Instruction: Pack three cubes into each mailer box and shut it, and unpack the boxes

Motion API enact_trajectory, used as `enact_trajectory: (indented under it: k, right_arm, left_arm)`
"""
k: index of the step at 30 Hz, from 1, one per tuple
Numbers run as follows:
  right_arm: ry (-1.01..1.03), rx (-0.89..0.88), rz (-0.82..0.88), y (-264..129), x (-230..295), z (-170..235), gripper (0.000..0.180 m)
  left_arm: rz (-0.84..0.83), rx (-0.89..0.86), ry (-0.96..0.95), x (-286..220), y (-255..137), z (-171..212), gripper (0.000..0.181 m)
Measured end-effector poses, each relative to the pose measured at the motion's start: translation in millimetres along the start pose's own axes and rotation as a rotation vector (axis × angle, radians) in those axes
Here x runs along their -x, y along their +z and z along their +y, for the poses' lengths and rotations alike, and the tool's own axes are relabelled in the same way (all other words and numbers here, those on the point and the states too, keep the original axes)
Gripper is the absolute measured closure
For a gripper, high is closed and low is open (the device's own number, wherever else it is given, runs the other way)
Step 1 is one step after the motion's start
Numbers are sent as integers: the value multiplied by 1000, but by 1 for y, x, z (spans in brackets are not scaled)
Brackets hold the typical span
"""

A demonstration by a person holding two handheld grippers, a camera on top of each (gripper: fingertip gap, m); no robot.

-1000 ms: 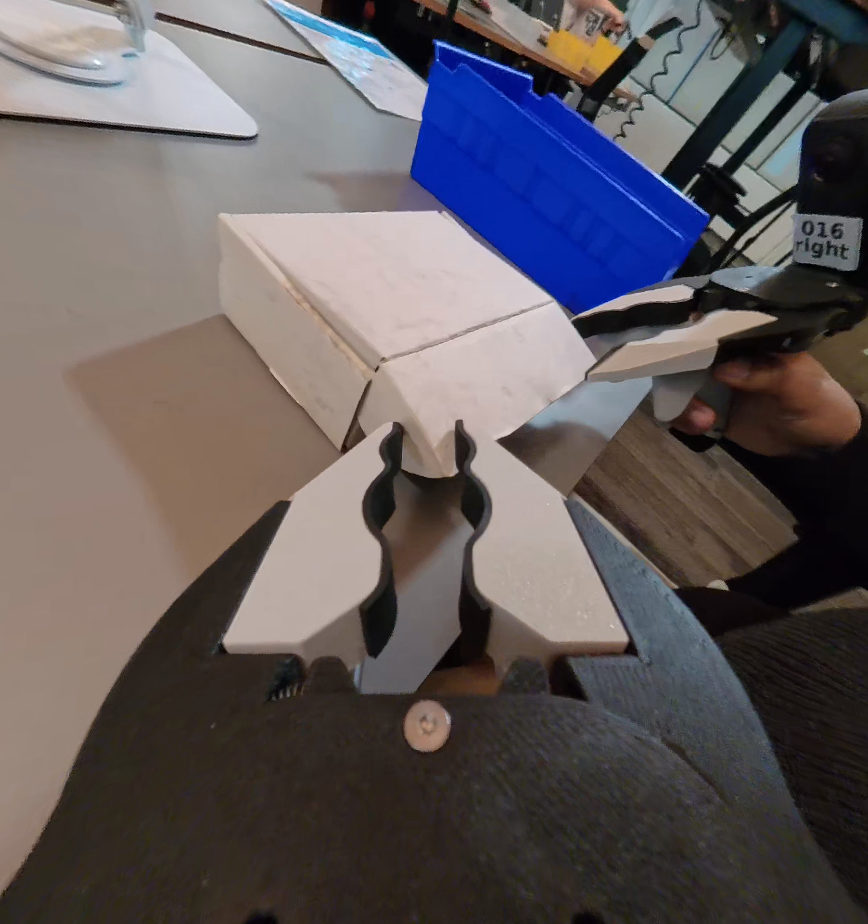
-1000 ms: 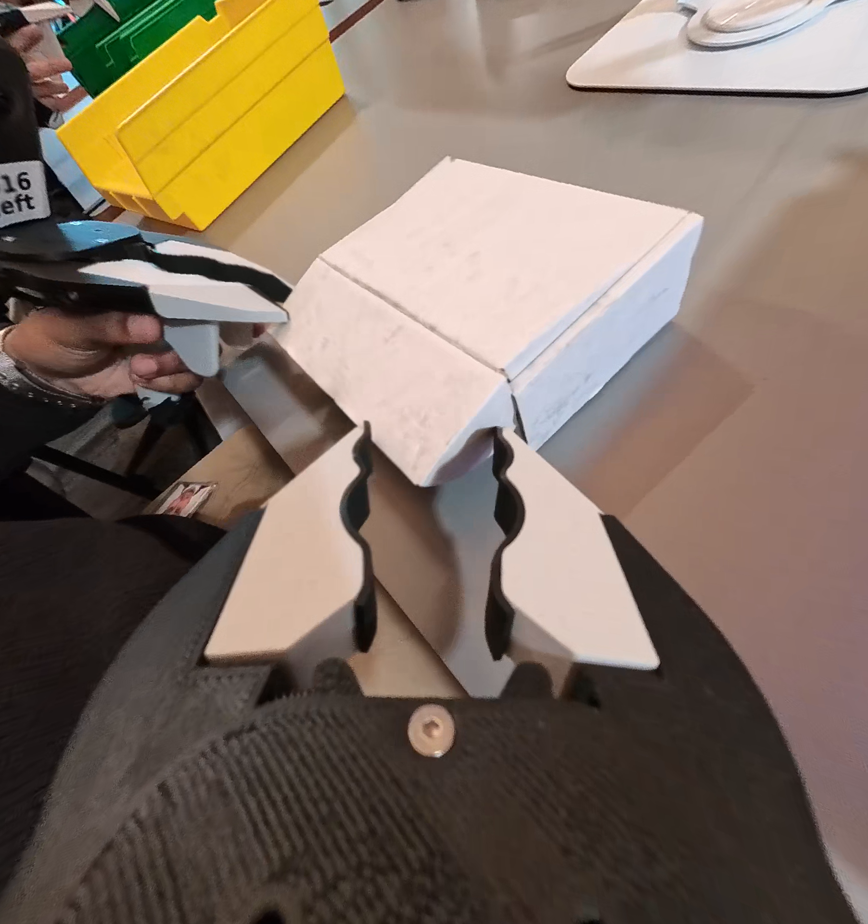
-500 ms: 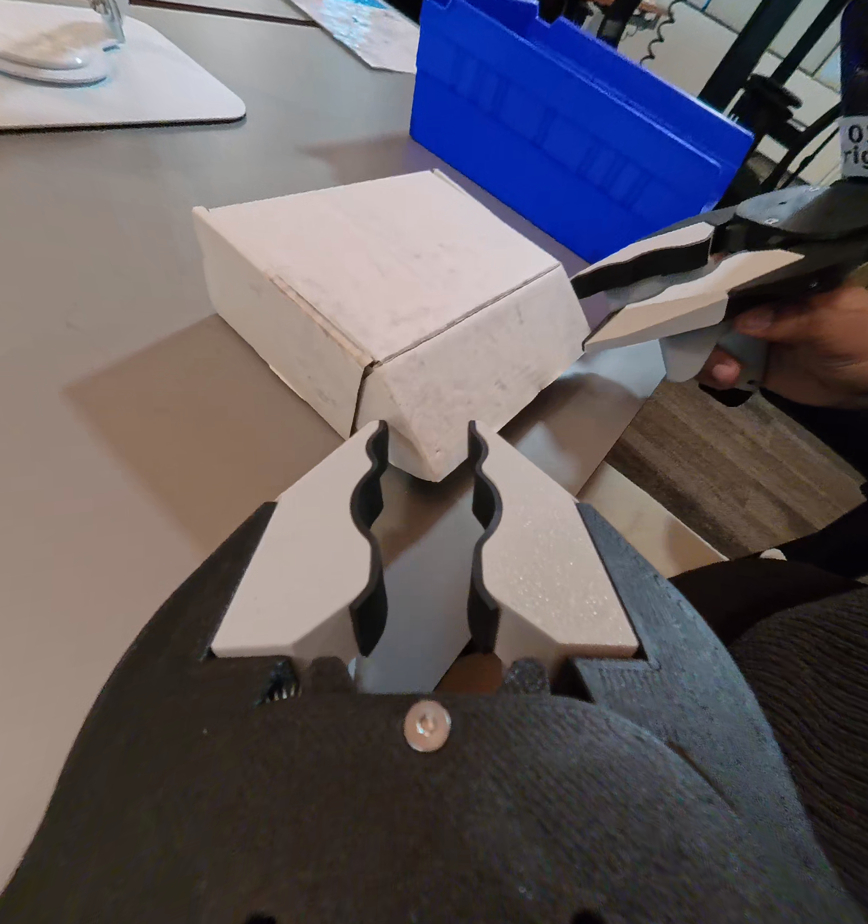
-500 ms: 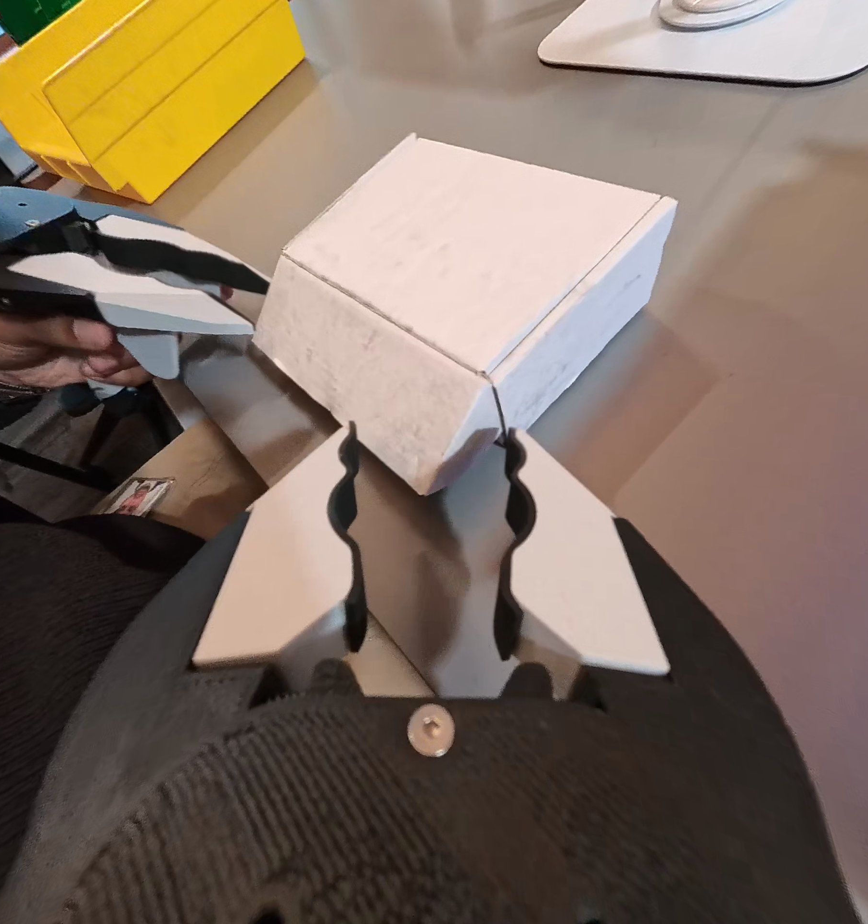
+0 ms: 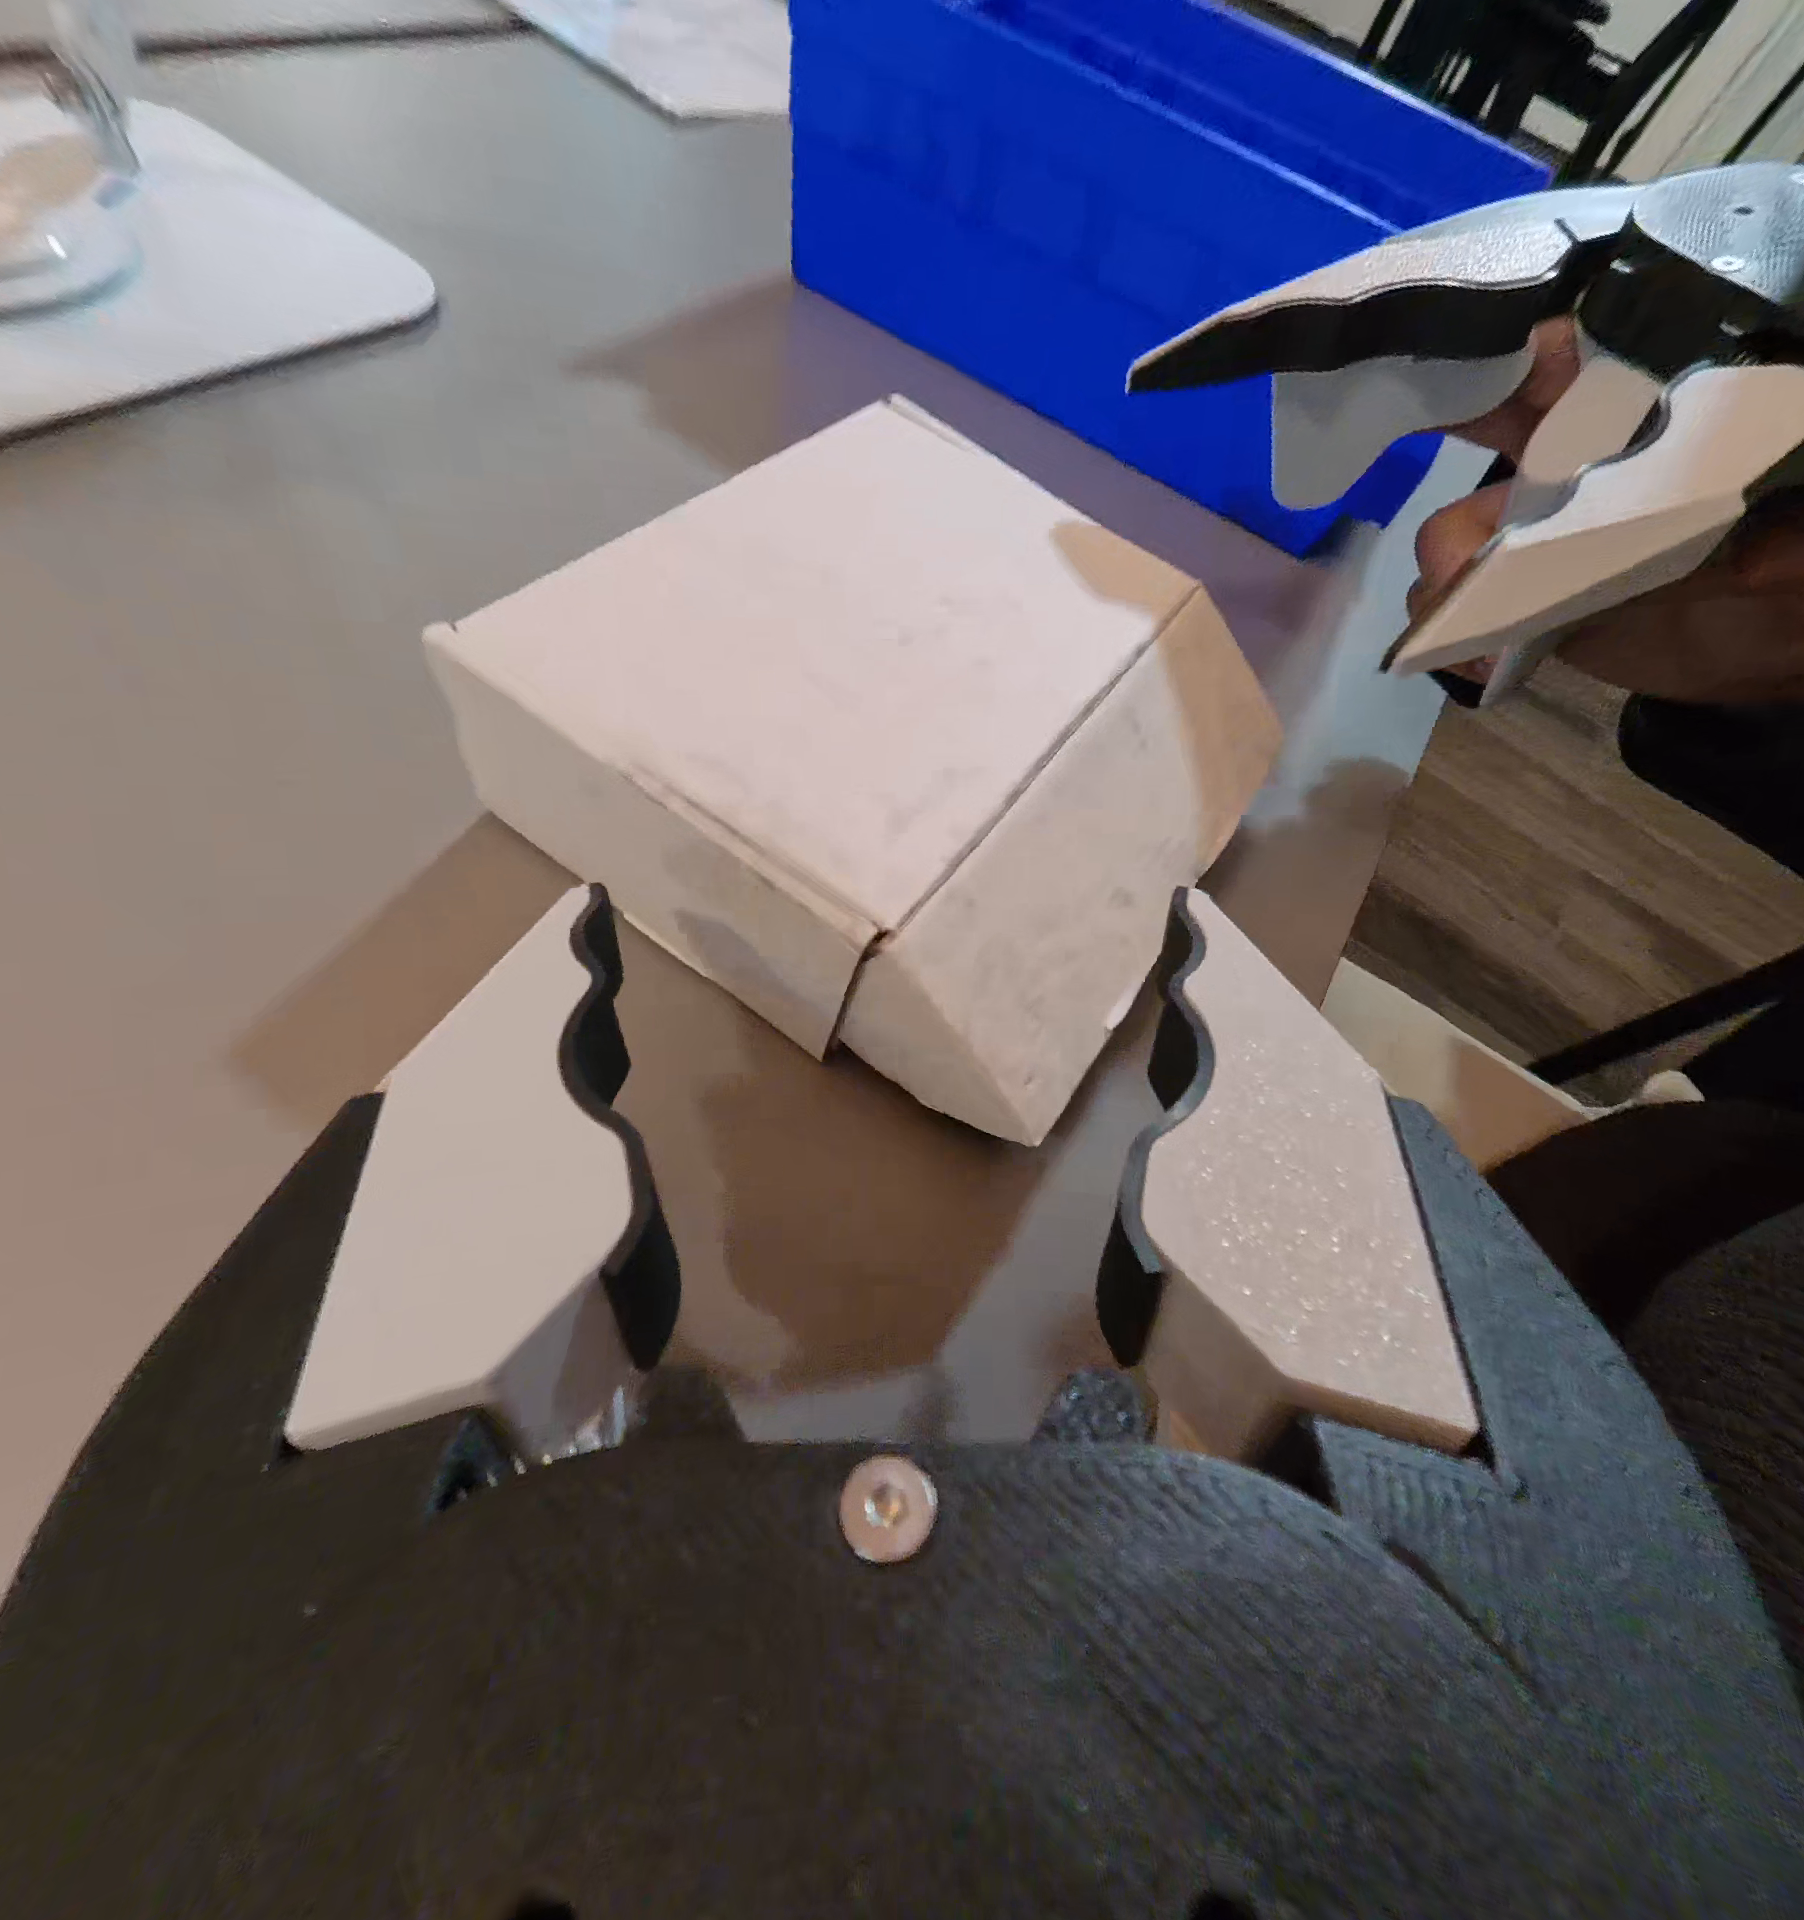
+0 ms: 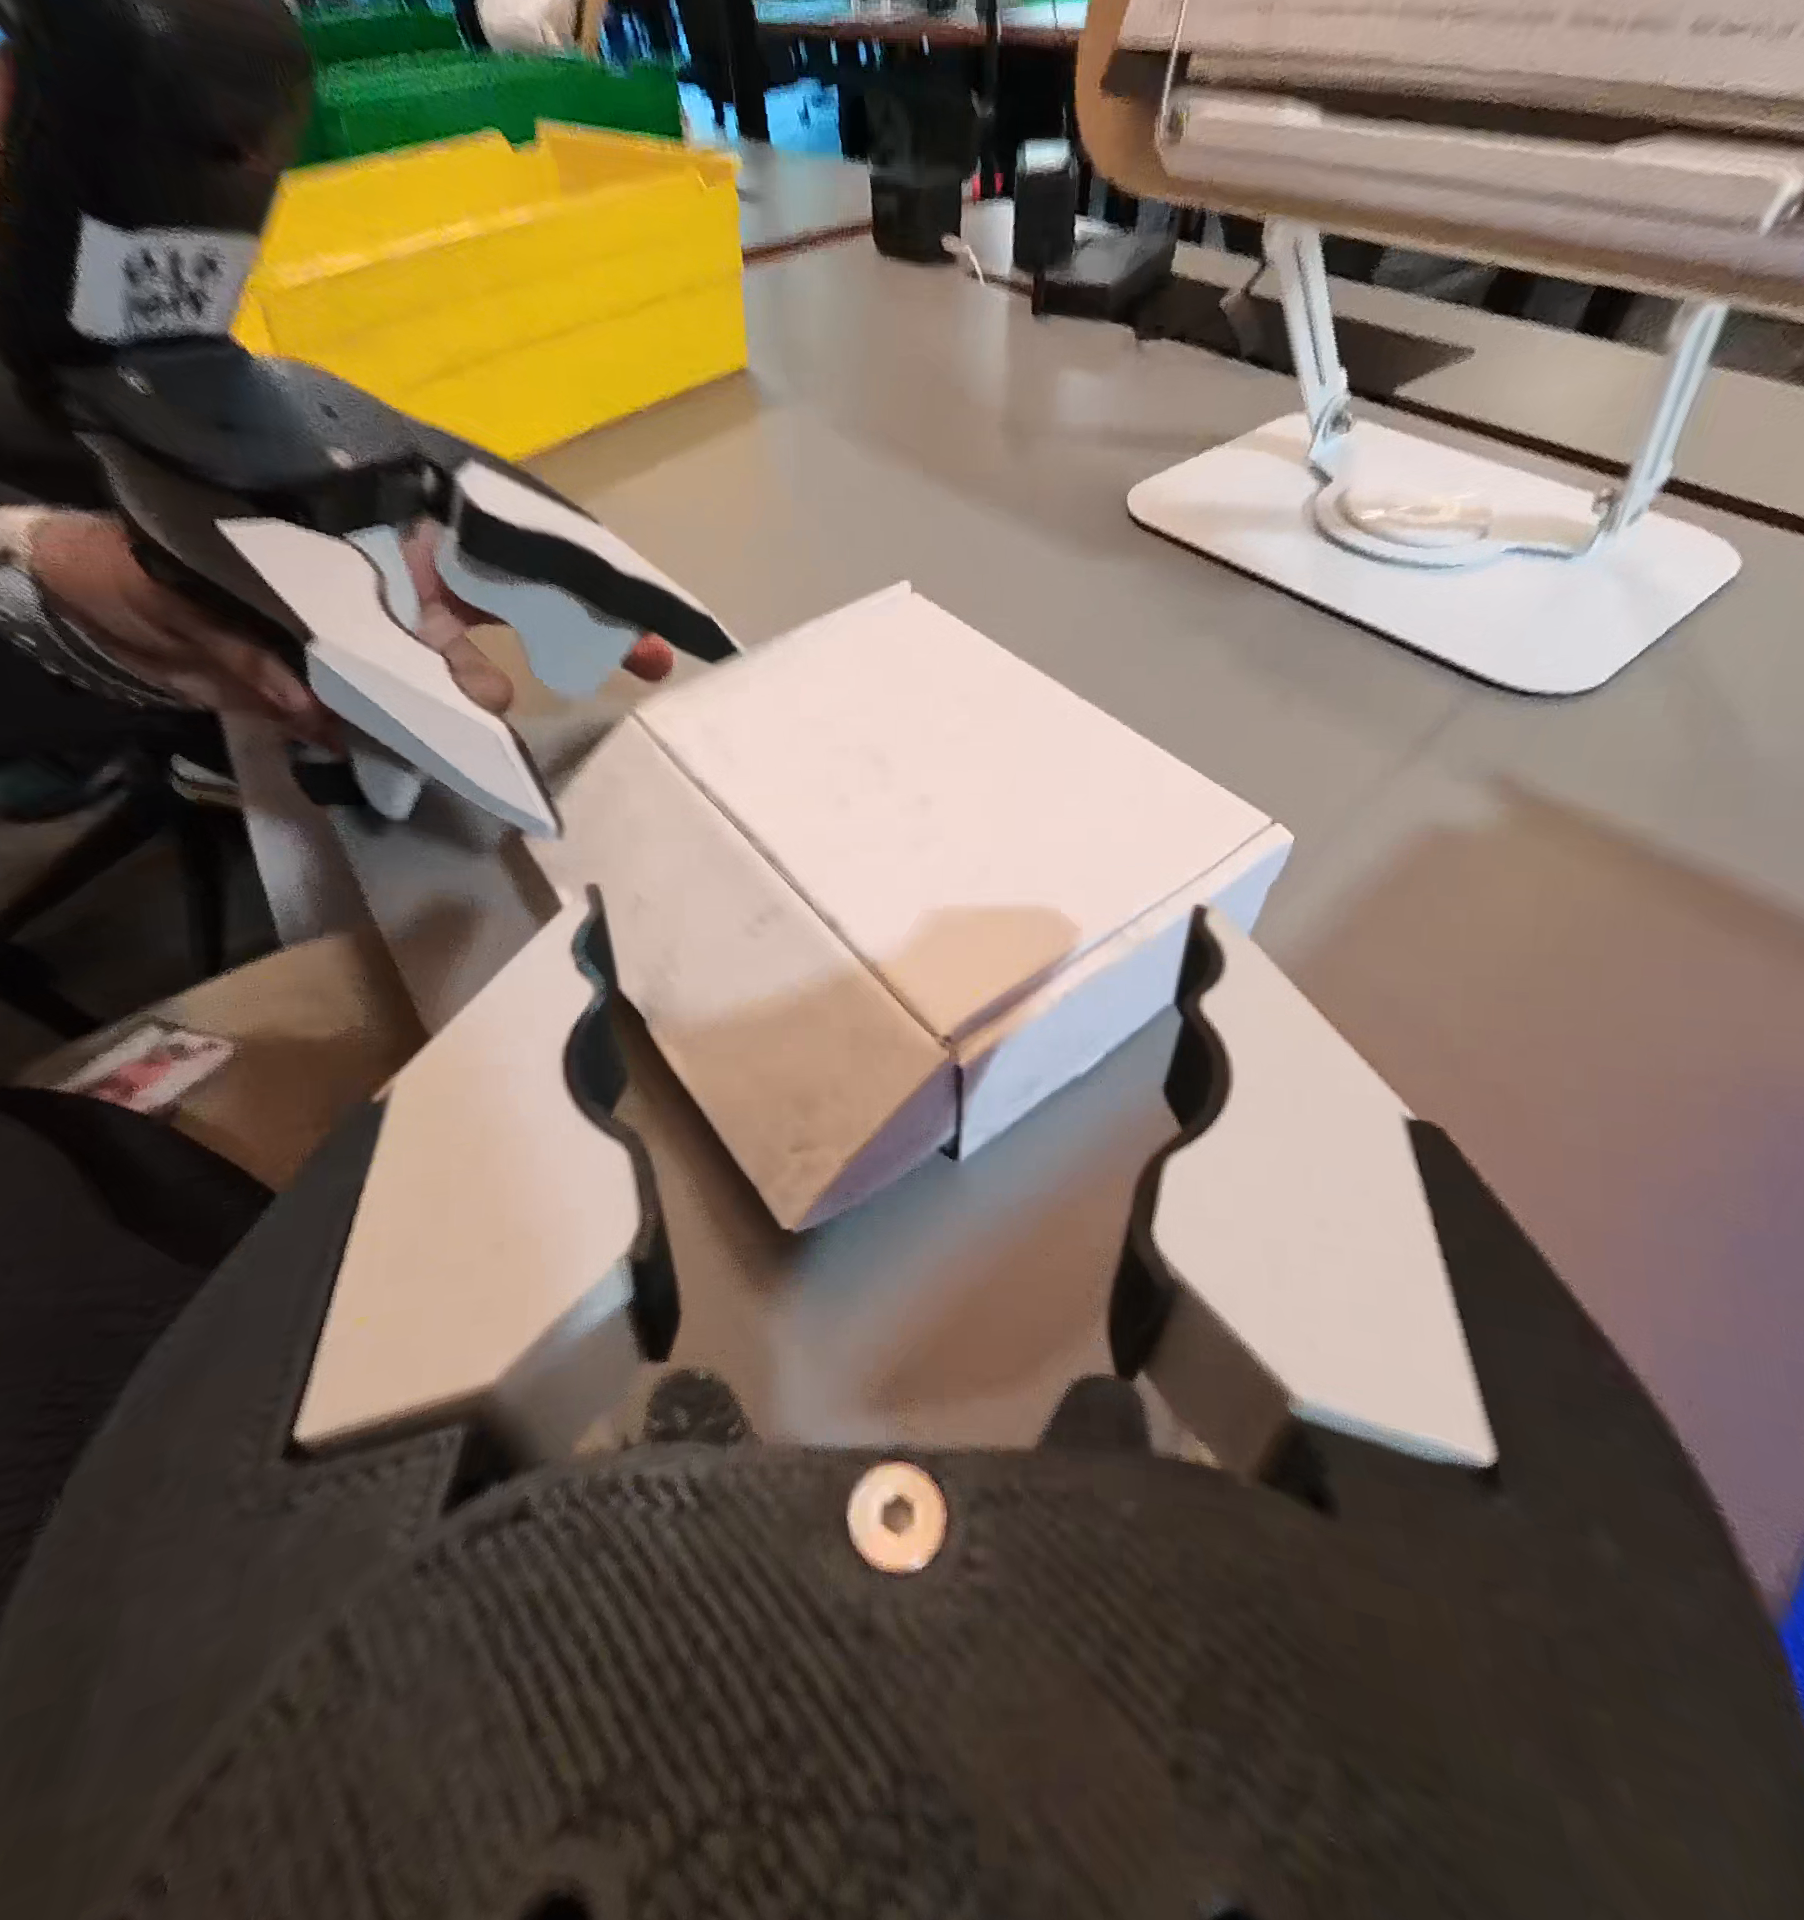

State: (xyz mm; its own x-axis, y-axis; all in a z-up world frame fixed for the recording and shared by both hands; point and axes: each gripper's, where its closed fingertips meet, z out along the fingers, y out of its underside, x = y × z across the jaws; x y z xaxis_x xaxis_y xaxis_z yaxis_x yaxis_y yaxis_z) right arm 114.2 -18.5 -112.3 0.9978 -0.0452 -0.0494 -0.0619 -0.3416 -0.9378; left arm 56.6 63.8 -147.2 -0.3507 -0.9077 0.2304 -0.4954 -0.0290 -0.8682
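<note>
A white mailer box [image 5: 836, 665] lies on the grey table [image 5: 150, 727] with its lid down and its front flap slanting over the front. No cubes show. My left gripper [image 5: 887, 912] is open wide and empty, its fingertips level with the box's near corner and apart from it. My right gripper [image 6: 893, 914] is also open wide and empty, just short of the box [image 6: 929, 831]. Each shows in the other's view: the right gripper [image 5: 1262, 525] above the box's right side, the left gripper [image 6: 640, 743] by its left corner.
A blue bin [image 5: 1033, 208] stands behind the box on the right. A yellow bin [image 6: 503, 291] and a green bin [image 6: 482, 94] stand at the far left. A white monitor stand [image 6: 1449, 561] sits at the back. The table edge [image 5: 1324, 831] runs close to the box.
Both grippers were nearly shut around the front flap's corners as it folded down. Both have since opened wide and pulled back and up from the box, which stays on the table.
</note>
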Motion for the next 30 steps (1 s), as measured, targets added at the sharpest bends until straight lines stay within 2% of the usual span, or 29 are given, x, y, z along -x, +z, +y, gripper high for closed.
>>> enact_trajectory:
  k: [5,9,15,20,30]
  right_arm:
    - [-20,141,-29,8,3,33,60]
    - [11,176,-62,5,4,44,64]
    - [136,157,-140,8,3,43,81]
    - [204,147,-173,4,1,43,96]
    - [165,207,-164,5,6,53,107]
  left_arm:
    - [56,14,-110,-1,-4,9,81]
    - [113,26,-160,-1,-6,11,87]
    - [193,112,-198,-9,0,22,104]
    - [172,135,-198,-7,2,26,117]
    - [167,159,-172,-10,1,30,118]
